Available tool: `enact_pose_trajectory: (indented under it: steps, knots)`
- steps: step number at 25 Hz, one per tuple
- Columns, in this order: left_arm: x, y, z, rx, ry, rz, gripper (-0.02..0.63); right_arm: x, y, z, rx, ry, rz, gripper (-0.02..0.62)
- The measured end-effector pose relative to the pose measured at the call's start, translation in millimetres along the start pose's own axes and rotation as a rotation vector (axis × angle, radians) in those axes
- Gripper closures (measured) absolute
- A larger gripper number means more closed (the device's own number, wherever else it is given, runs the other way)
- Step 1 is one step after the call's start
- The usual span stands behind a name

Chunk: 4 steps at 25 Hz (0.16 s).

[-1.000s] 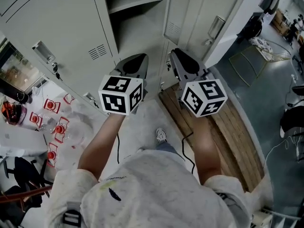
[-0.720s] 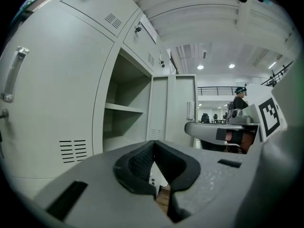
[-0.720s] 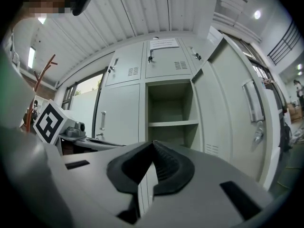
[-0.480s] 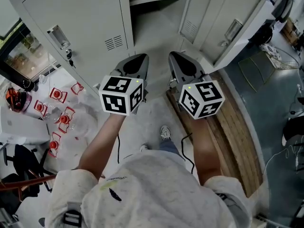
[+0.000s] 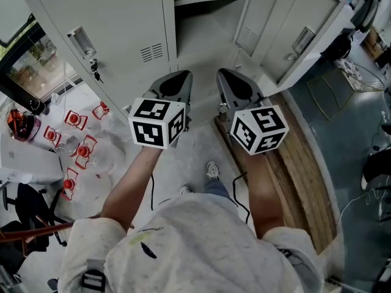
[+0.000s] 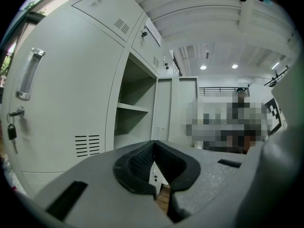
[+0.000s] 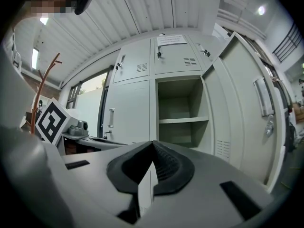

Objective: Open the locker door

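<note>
**Left claw (image 5: 177, 77) and right claw (image 5: 227, 77) both pinched shut, locker door (image 5: 275, 17) hanging wide open**

Head view first. Both claws sit side by side, aimed at the open compartment (image 5: 204, 23) just ahead of them. The locker door is swung out ahead and to the right of the right claw, not touching it. A neighbouring door (image 5: 110, 29) stands closed off to the left of the left claw, with a key (image 5: 95, 72) dangling from its lock. Under the right claw there's a wooden board (image 5: 299, 163) on the floor, and loose bottles (image 5: 76, 154) lie down left.

In the left gripper view the pads are pressed together at the tips with nothing in them. The compartment and its shelf (image 6: 134, 108) are dead ahead.

The right gripper view is the same story, jaws together and empty. The compartment is straight in front and the door fans out on the right, handle facing me.

I'd call the job pretty much done. What bugs me:
- the door isn't held by anything, so it could drift back or get knocked by the right claw if I swing that way
- going left risks snagging that key
- the bottles and the board edge are trip bait for whoever's carrying the rig
</note>
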State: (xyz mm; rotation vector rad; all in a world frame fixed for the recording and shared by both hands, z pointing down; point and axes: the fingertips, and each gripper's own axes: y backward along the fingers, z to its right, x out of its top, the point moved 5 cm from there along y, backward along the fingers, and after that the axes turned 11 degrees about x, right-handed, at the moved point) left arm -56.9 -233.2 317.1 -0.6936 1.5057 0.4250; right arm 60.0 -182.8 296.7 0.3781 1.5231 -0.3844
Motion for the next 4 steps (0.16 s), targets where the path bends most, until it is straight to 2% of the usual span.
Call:
enact_pose_trajectory:
  steps: [4]
  knots:
    - [-1.6, 2.2, 0.2, -0.001, 0.0, 0.0, 0.6, -0.8, 0.9, -2.8, 0.005, 0.004, -0.002, 0.592]
